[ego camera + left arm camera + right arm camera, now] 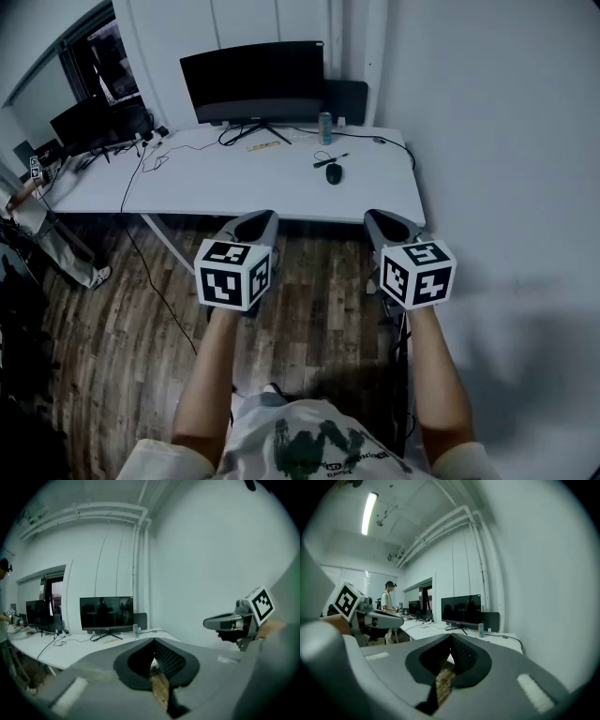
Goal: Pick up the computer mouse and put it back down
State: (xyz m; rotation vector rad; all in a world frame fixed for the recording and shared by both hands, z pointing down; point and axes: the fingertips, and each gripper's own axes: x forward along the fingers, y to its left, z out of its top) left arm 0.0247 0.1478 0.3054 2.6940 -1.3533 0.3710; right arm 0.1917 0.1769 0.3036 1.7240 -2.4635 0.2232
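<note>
- Counting what the three views hold: two grippers, one mouse [334, 173], one large monitor [253, 82], one can [325, 127] and one white desk [234, 178] that bears them. A second desk [70, 173] to the left carries further screens.
- Left gripper [153, 641]: jaws together with nothing between them, held over the wooden floor [309, 281] short of the desk's near edge.
- Right gripper [451, 637]: jaws likewise closed and empty, beside the left one and apart from it.
- Mouse position: on the right half of the desk, between the can and the near edge, well apart from both grippers.
- Mouse orientation: its long axis runs from the near edge toward the back wall. Which end is the front is too small to tell.
- View differences: only the head view shows the mouse and both forearms. Only the right gripper view shows a standing person [387, 597] at the far desk and a lit ceiling lamp [369, 513]. Each gripper view shows the other gripper at its side.
</note>
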